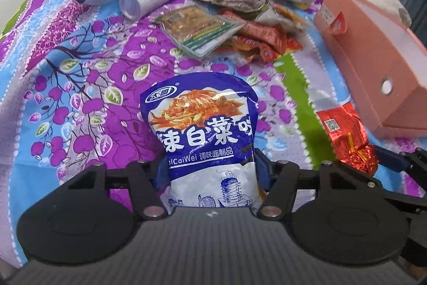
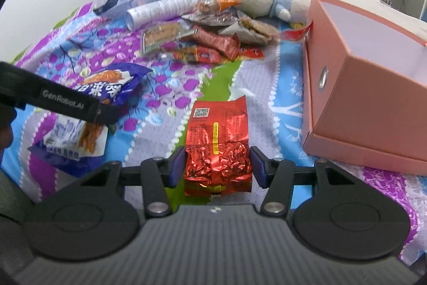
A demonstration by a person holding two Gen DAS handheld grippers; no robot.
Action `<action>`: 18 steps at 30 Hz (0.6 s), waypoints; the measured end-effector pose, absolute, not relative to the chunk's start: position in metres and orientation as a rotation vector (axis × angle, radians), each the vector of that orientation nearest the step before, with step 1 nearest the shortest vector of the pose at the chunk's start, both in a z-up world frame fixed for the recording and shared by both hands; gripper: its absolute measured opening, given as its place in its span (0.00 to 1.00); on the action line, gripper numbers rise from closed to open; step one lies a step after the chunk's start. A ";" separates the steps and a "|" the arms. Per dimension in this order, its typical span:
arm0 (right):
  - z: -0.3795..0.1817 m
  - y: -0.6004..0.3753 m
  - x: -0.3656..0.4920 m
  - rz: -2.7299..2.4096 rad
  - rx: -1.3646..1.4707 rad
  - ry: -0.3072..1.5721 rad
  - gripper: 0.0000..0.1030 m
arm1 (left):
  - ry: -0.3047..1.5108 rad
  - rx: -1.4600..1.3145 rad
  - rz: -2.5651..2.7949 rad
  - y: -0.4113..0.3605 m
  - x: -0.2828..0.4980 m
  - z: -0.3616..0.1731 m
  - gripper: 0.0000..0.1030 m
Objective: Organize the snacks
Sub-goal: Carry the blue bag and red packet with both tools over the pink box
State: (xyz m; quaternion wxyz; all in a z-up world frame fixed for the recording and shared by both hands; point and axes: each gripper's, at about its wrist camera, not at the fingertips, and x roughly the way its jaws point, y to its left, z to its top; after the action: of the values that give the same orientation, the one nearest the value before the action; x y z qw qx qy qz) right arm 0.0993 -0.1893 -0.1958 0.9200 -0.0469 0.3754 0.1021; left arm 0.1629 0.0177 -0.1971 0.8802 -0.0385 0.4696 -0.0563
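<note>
Got my left hand-held gripper (image 1: 209,172) pinching the blue-and-white plastic snack bag (image 1: 202,130), right hand-held gripper (image 2: 217,164) clamping the crinkly red foil packet (image 2: 217,148); next, probably drop both into the open pink cardboard box (image 2: 355,108), far right on the bed.

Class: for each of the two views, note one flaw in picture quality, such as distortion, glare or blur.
Left wrist view: fisheye bends the pink box and bedsheet; far snack pile is soft. Right wrist view: glare on the red foil packet; blue packet is blurred.
</note>
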 end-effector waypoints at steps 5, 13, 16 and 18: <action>-0.176 -0.192 0.098 0.204 -0.064 0.740 0.53 | 0.958 -0.116 -0.131 0.018 0.158 -0.176 0.65; -0.138 -0.204 0.089 0.181 -0.025 0.652 0.53 | 0.891 -0.124 -0.171 0.005 0.151 -0.137 0.65; -0.129 -0.210 0.086 0.166 -0.019 0.625 0.53 | 0.870 -0.126 -0.195 -0.002 0.150 -0.124 0.65; -0.123 -0.214 0.083 0.155 -0.013 0.608 0.53 | 0.858 -0.125 -0.212 -0.007 0.150 -0.117 0.65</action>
State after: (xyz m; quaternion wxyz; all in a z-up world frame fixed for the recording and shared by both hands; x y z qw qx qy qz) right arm 0.0828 -0.2142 -0.1227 0.9511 -0.0063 0.2991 0.0764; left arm 0.1501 -0.0071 -0.1167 0.9020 -0.0604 0.4151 -0.1024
